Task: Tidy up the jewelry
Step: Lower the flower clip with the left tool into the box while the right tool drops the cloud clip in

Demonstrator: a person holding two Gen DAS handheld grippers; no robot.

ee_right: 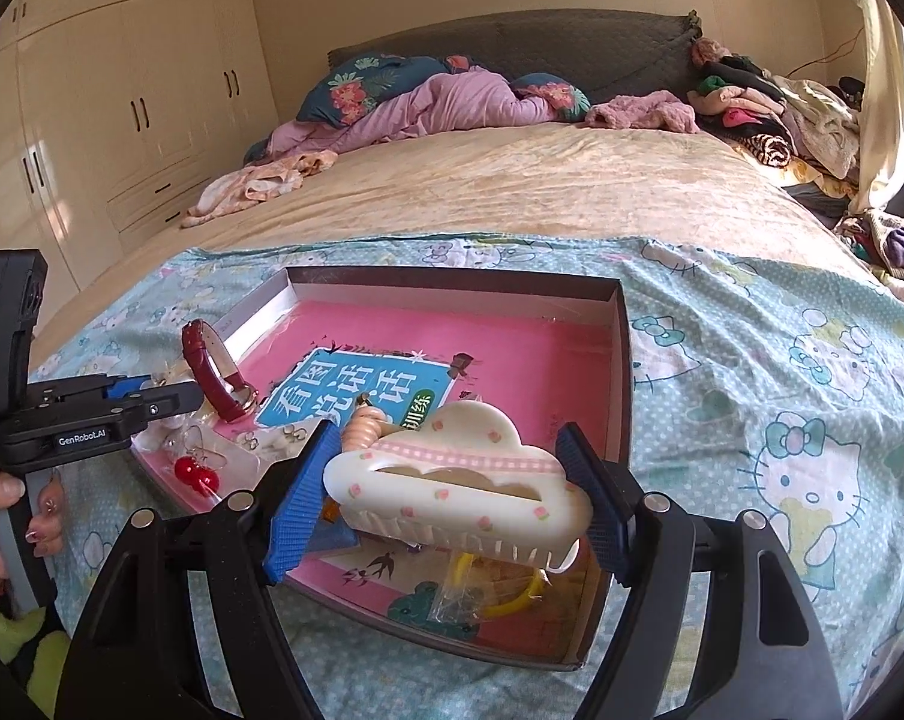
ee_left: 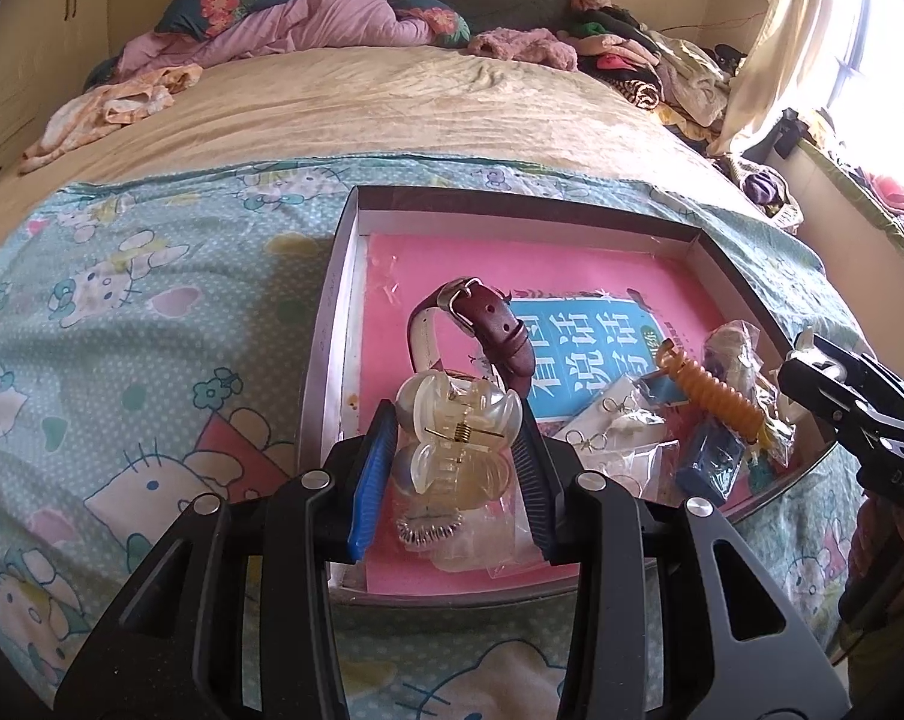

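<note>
Both wrist views look down close over the same box (ee_left: pixel 344 276), facing the headboard (ee_right: pixel 511 42).

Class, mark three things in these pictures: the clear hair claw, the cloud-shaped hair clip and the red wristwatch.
clear hair claw (ee_left: pixel 454 420), left wrist view, on its spring hinge.
cloud-shaped hair clip (ee_right: pixel 452 474), right wrist view, on its white top face.
red wristwatch (ee_right: pixel 209 369), right wrist view, on its strap.

box (ee_right: pixel 622 354) on bed (ee_right: pixel 511 180), watch (ee_right: pixel 218 372) in box's left side

Two hair claws (ee_left: pixel 452 444) (ee_right: pixel 460 489), one watch (ee_left: pixel 472 324), one box (ee_left: pixel 511 204), two tools (ee_left: pixel 452 462) (ee_right: pixel 446 480).
</note>
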